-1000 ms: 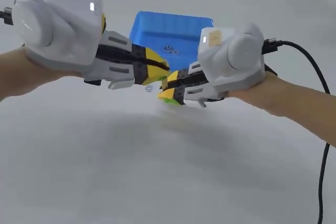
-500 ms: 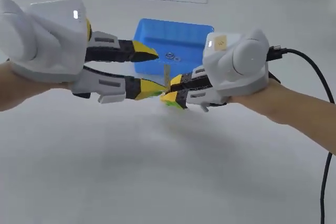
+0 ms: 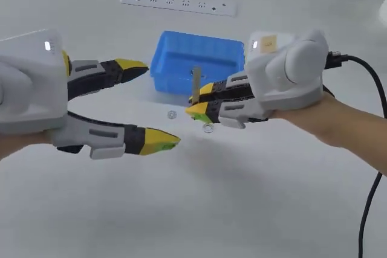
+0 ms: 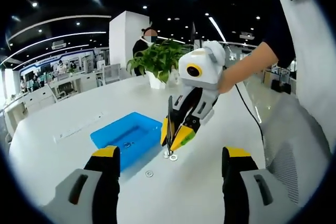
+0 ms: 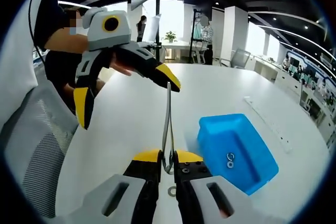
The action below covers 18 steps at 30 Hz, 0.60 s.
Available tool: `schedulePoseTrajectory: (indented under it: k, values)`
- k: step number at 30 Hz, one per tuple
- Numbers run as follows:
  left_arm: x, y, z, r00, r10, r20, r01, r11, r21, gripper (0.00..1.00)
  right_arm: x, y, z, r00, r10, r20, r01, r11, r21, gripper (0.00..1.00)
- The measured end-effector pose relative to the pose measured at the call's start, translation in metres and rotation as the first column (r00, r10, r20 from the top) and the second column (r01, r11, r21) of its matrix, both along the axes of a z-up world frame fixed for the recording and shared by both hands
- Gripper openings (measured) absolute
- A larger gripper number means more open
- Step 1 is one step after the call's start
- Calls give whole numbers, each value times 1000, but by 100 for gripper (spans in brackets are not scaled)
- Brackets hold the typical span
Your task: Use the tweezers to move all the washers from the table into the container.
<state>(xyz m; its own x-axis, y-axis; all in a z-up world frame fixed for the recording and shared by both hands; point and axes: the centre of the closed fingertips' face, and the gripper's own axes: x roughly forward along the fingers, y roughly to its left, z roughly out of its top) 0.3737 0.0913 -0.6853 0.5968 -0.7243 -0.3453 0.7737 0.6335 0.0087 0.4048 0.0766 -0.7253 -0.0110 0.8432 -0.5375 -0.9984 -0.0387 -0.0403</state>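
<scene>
My right gripper (image 3: 193,112) is shut on thin metal tweezers (image 3: 196,84), which stick up from its jaws in front of the blue container (image 3: 181,58). Two washers (image 3: 172,115) (image 3: 208,128) lie on the white table just below that gripper. My left gripper (image 3: 156,104) is wide open and holds nothing, to the left of the tweezers. In the right gripper view the tweezers (image 5: 168,124) run forward between the shut jaws, a washer (image 5: 172,191) lies below them, and two washers (image 5: 230,160) sit inside the container (image 5: 252,171). In the left gripper view the tweezers (image 4: 169,121) hang over washers (image 4: 169,156).
A white power strip (image 3: 178,2) lies behind the container. A black cable (image 3: 369,95) trails from the right gripper along the right side. The white table (image 3: 242,209) stretches wide toward me. In the left gripper view a potted plant (image 4: 157,64) stands further back.
The left gripper has opened wide and drawn back to the left, away from the tweezers. The tweezers stay in the right gripper, which has hardly moved. The head camera has shifted.
</scene>
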Motion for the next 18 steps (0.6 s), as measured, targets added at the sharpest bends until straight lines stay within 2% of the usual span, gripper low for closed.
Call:
schedulePoseTrajectory:
  k: [4,7,12,15,17,18]
  values:
    - [-3,4,1,999,40,-5,-40,999,-23,94,1,0,11,1000,5,16,-5,1000,7,10]
    - [-3,7,5,996,87,-7,-87,994,-71,99,4,1,19,1000,-1,19,1,1000,18,10]
    - [-3,12,7,993,121,-3,-120,988,-96,99,11,2,37,1000,-1,28,0,999,42,10]
    - [-3,15,6,990,144,-10,-144,984,-102,99,24,4,51,999,-20,37,18,997,71,10]
    - [-4,16,5,986,164,-34,-167,978,-121,100,32,5,57,999,-33,36,30,996,88,10]
    - [-4,17,5,985,169,-33,-172,978,-122,100,40,5,60,998,-47,41,43,994,96,10]
